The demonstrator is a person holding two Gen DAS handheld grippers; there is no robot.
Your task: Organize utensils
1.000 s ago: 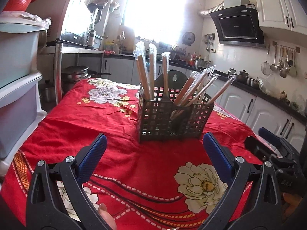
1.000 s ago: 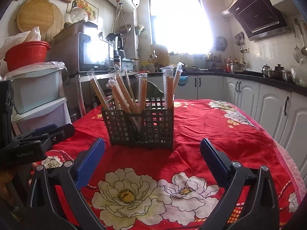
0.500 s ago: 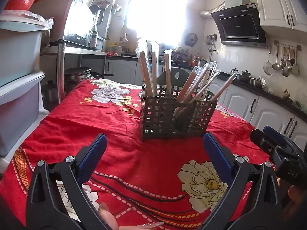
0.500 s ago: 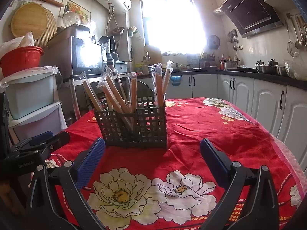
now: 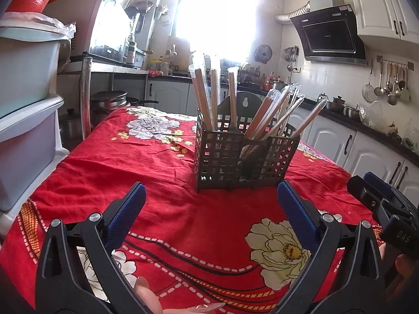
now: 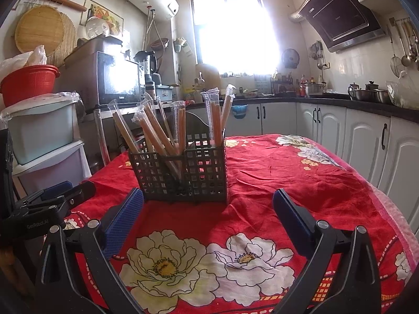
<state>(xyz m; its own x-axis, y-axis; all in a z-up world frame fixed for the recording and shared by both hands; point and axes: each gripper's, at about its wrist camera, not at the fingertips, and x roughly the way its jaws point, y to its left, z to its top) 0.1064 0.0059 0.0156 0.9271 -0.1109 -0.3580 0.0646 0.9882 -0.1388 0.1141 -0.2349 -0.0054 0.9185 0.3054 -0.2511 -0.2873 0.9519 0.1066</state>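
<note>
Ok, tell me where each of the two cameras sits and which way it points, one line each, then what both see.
Left wrist: on the left gripper, low over the red tablecloth, facing the grid caddy and window; open blue fingers, fingertips at the bottom edge, the right gripper at far right.
Right wrist: on the right gripper, facing the caddy from its other side; open fingers, the left gripper at far left.
Shared: caddy of wrapped chopsticks, tablecloth, window, range hood.
</note>
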